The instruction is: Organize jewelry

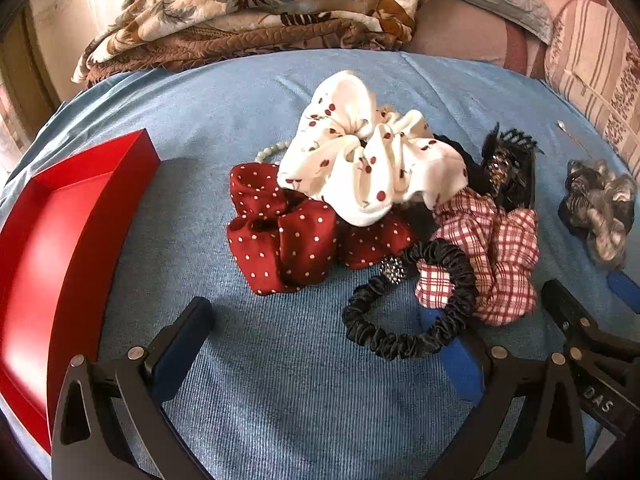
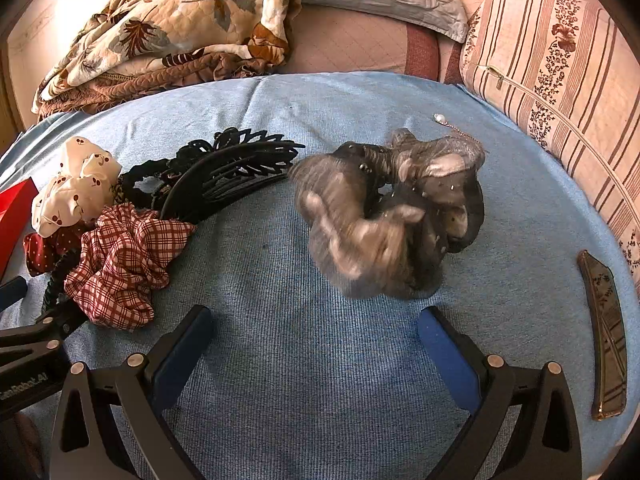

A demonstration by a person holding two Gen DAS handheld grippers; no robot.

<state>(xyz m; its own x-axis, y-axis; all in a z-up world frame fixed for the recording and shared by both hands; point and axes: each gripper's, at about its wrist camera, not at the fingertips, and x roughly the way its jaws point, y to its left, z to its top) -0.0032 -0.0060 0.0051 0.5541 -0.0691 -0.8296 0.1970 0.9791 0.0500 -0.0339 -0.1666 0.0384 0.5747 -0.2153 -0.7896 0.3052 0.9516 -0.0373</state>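
A pile of hair accessories lies on the blue cloth: a white cherry-print scrunchie [image 1: 368,152], a red polka-dot scrunchie [image 1: 288,236], a red plaid scrunchie [image 1: 496,256], a thin black scrunchie [image 1: 412,304] and black hair claws [image 2: 236,168]. A grey scrunchie [image 2: 392,216] lies apart on the right, motion-blurred. My left gripper [image 1: 324,320] is open, just short of the black scrunchie. My right gripper [image 2: 316,320] is open and empty, just short of the grey scrunchie. A red tray [image 1: 68,240] stands at the left.
A brown barrette [image 2: 606,336] lies at the right edge of the blue cloth [image 2: 280,340]. A small pearl pendant [image 2: 440,119] lies behind the grey scrunchie. A leaf-print quilt [image 1: 248,12] and striped pillows [image 2: 560,80] border the back and right.
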